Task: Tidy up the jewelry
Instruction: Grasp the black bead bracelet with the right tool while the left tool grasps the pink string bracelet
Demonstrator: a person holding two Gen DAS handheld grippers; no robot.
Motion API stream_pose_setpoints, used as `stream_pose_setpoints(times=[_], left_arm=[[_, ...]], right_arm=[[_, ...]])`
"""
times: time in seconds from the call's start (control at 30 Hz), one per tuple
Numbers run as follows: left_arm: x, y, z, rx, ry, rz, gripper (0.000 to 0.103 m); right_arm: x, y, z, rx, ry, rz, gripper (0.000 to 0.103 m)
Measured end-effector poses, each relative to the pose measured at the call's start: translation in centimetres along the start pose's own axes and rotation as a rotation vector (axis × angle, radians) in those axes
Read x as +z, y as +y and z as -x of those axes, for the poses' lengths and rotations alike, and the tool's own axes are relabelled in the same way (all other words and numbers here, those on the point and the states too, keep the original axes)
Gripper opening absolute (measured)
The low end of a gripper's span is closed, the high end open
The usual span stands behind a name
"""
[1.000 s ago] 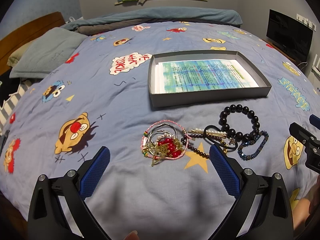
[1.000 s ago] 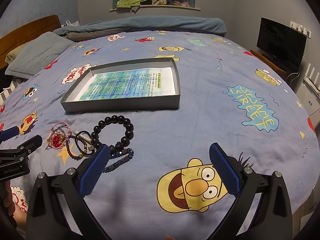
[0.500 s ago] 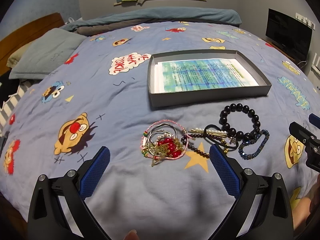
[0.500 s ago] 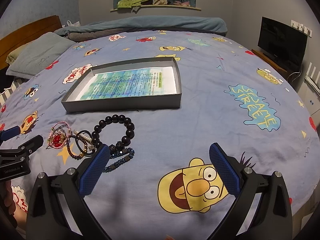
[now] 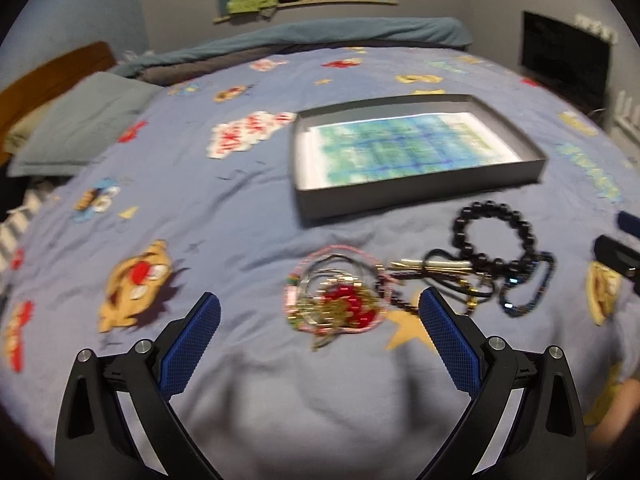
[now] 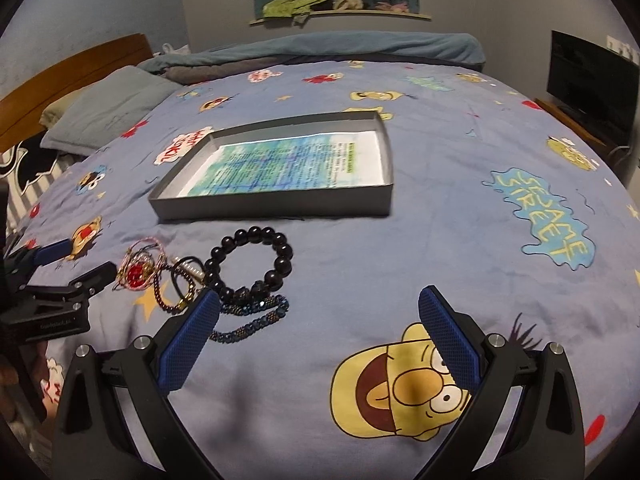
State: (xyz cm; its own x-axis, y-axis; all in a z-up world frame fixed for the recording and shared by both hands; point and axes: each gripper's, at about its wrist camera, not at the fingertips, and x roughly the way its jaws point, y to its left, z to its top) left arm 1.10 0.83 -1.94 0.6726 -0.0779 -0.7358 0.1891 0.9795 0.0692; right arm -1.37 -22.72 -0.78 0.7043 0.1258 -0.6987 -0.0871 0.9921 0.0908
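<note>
A pile of jewelry lies on the bed in front of a grey tray (image 5: 420, 194) lined with blue-green paper. It holds a tangle of pink, gold and red bracelets (image 5: 336, 300), a black bead bracelet (image 5: 494, 236) and a dark blue beaded bracelet (image 5: 528, 292). My left gripper (image 5: 320, 320) is open and empty, just short of the red tangle. My right gripper (image 6: 320, 320) is open and empty, to the right of the pile; the black bead bracelet (image 6: 250, 264) and the blue one (image 6: 256, 316) lie by its left finger. The tray (image 6: 276, 204) sits beyond.
The bed has a blue cartoon-print cover (image 6: 440, 240). A grey pillow (image 5: 80, 128) and wooden headboard (image 6: 72, 76) are at the far left. A dark TV (image 6: 592, 92) stands at the right. A folded blanket (image 6: 320, 48) lies along the far edge.
The left gripper has moved forward and down toward the red tangle, and its view is blurred. The right gripper has shifted slightly closer to the pile. Both stay open.
</note>
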Motion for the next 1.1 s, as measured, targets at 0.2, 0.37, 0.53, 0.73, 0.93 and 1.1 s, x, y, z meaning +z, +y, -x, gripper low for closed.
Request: stream_pose_setpoints(times=[0.2, 0.37, 0.53, 0.73, 0.93, 1.1], left_arm=[[-1.0, 1.0, -1.0, -0.023, 0.013, -0.025, 0.099], [-0.8, 2.5, -1.2, 0.014, 0.004, -0.014, 0.099], [0.3, 3.6, -1.5, -0.003, -0.033, -0.023, 0.098], [1.1, 3.7, -4.2, -0.052, 0.002, -0.050, 0.054], [0.8, 3.0, -5.5, -0.093, 0.027, -0.091, 0.038], [0.6, 3.0, -6.4, -0.109, 0.051, -0.106, 0.027]], right_arm=[[-0.7, 1.1, -0.6, 0.029, 0.008, 0.059, 0.098], [-0.5, 1.6, -1.5, 0.047, 0.021, 0.069, 0.090], [0.3, 2.4, -2.1, 0.064, 0.015, 0.094, 0.081], [1.4, 2.4, -4.0, 0.070, 0.047, 0.085, 0.055], [1.7, 2.7, -5.9, 0.087, 0.086, 0.085, 0.040], [1.9, 2.7, -7.2, 0.082, 0.103, 0.071, 0.039]])
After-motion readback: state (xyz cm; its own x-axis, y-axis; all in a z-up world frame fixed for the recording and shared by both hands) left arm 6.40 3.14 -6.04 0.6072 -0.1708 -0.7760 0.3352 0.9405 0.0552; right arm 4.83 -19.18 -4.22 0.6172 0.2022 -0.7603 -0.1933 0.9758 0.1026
